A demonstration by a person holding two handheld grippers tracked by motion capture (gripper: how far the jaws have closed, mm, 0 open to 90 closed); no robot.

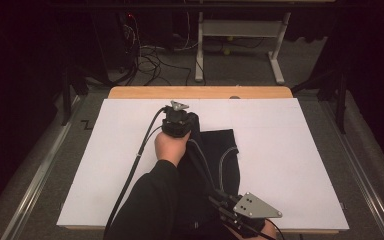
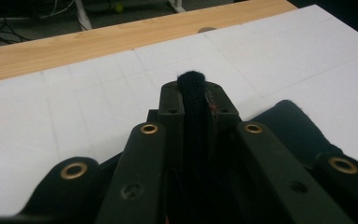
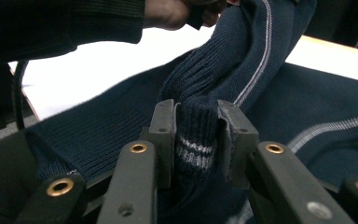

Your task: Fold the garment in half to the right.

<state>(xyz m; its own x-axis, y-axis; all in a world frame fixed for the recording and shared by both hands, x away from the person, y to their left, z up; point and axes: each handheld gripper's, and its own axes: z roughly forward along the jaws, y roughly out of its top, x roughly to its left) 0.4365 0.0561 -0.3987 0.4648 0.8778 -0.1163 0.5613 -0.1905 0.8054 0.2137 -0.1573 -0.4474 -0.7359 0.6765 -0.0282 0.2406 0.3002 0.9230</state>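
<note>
Both claws, right claw and left claw, clamped on sweater edges, white board bare alongside.

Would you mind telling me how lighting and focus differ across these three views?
High view: bright white board, dark surroundings, and the dark sweater loses detail. Left gripper view: the near tool is soft and the pinched fabric reads as plain black. Right gripper view: the knit ribbing and grey stripes are clear, and the white background glares.

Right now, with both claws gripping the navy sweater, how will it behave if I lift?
Probably floppy: the navy sweater sags between the left claw and the right claw. Its ribbed knit bunches thickly between the jaws, so it likely won't slip. Expect trailing parts to drag.
</note>
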